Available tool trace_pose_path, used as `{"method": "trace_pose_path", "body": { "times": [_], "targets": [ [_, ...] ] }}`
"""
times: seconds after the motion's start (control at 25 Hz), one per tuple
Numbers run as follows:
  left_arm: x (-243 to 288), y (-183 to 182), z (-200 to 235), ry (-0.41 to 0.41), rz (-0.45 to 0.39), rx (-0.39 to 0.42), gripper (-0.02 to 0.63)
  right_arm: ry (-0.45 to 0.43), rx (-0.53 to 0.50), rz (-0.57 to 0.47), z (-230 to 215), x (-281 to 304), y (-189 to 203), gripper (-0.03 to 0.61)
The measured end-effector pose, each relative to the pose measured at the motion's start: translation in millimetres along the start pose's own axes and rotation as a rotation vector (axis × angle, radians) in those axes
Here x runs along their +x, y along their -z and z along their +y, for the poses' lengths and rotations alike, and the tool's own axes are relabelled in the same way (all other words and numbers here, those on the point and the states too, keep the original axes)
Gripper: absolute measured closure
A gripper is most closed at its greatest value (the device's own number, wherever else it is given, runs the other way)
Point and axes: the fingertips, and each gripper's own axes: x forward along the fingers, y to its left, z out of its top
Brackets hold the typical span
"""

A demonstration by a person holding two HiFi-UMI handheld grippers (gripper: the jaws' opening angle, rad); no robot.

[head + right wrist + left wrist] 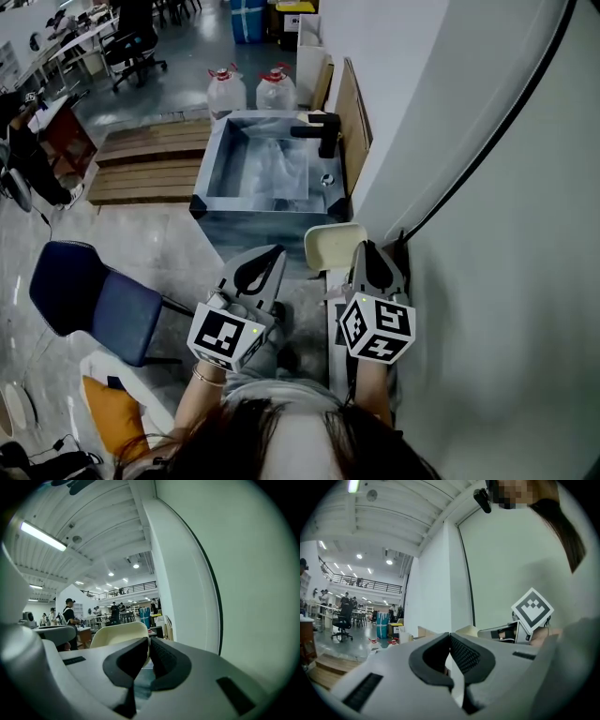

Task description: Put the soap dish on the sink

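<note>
The right gripper (148, 641) fingers pinch the soap dish (119, 634), gripped rim hidden; left gripper (449, 637) fingers pressed together.

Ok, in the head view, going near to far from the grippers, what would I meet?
Soap dish → sink → two water jugs → blue bin.

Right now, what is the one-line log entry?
right gripper: shut on dish | left gripper: shut, empty | dish: not yet on sink
</note>
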Motion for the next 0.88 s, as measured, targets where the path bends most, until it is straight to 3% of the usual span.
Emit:
{"method": "trace_pose_path", "body": {
  "times": [0.88],
  "targets": [
    [72,13,55,0.016,0.010,-0.039,0.606,0.002,-0.048,0.063,-8,91,4,0.541]
  ]
}}
